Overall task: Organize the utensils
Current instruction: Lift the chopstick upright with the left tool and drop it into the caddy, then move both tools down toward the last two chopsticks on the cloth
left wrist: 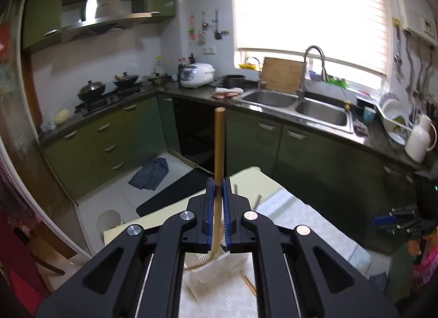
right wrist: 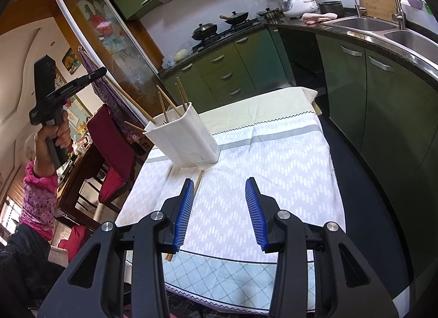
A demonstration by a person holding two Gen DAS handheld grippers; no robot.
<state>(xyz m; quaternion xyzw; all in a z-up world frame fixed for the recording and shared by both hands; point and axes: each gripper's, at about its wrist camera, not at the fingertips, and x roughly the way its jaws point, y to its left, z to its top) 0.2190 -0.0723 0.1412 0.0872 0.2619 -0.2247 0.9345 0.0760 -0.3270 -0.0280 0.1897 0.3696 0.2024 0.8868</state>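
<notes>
My left gripper (left wrist: 218, 181) is shut on a long wooden chopstick (left wrist: 219, 142), which sticks out past the pads toward the kitchen. Its other end runs back down toward the white utensil holder (left wrist: 216, 268) below. In the right wrist view the left gripper (right wrist: 95, 73) is held high at the left, with the chopstick (right wrist: 131, 100) slanting down to the holder (right wrist: 186, 140), which has several chopsticks standing in it. My right gripper (right wrist: 219, 181) is open above the patterned tablecloth (right wrist: 273, 159), with nothing between its fingers. A loose pair of chopsticks (right wrist: 198, 179) lies by its left finger.
A person's hand (right wrist: 52, 137) in a pink sleeve grips the left tool. A red chair (right wrist: 115, 137) stands left of the table. Green cabinets (right wrist: 369, 85), a double sink (left wrist: 301, 104) and a stove with pans (left wrist: 106, 90) ring the room. A cloth (left wrist: 150, 173) lies on the floor.
</notes>
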